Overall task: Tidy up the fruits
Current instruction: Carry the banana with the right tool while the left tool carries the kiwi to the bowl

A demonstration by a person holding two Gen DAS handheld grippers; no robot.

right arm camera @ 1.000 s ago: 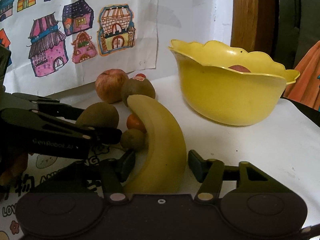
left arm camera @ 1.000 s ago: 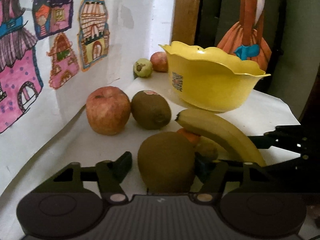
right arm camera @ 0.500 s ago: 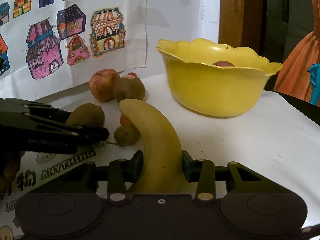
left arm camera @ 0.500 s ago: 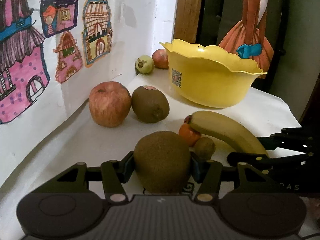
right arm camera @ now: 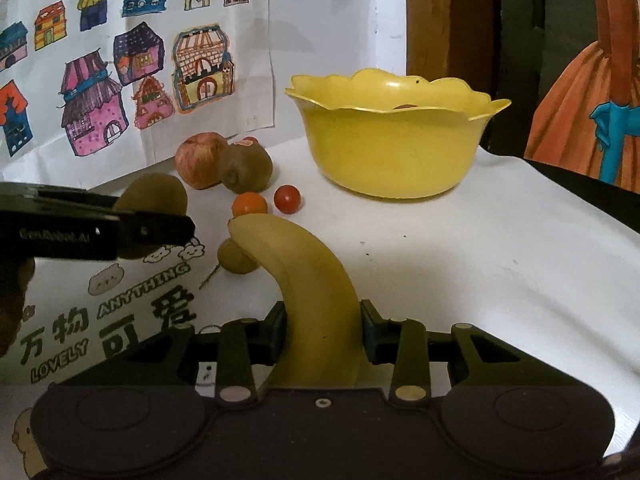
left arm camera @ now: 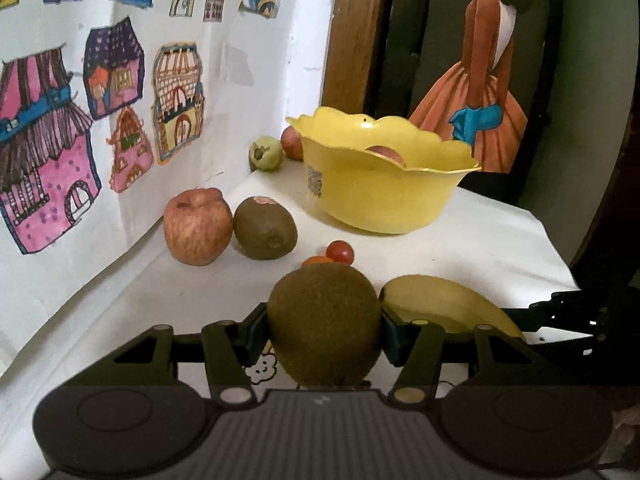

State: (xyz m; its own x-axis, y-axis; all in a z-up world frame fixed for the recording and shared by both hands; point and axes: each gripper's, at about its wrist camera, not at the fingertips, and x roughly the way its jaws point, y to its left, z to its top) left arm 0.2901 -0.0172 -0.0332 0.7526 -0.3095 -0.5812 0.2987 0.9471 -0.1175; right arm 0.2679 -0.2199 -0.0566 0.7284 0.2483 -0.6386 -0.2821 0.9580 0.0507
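My left gripper [left arm camera: 324,330] is shut on a brown kiwi [left arm camera: 324,324] and holds it above the white table. My right gripper [right arm camera: 323,330] is shut on a yellow banana [right arm camera: 308,292], also lifted. The yellow scalloped bowl [left arm camera: 380,196] [right arm camera: 396,148] stands ahead with a red fruit [left arm camera: 386,152] inside. On the table lie a red apple [left arm camera: 198,226], a second kiwi [left arm camera: 265,234], a red cherry tomato [right arm camera: 287,199], a small orange fruit [right arm camera: 249,204] and a little brown fruit [right arm camera: 235,258]. In the right wrist view the left gripper [right arm camera: 100,228] with its kiwi [right arm camera: 154,196] shows at the left.
A wall with house drawings [left arm camera: 80,120] borders the table on the left. A green fruit [left arm camera: 265,154] and a red fruit [left arm camera: 291,142] sit in the corner behind the bowl. A printed sheet [right arm camera: 120,308] lies on the near table. The table edge [left arm camera: 552,240] drops at the right.
Both grippers closed on their fruit, the left on the kiwi and the right on the banana, and lifted them. The small fruits beneath the banana are now uncovered.
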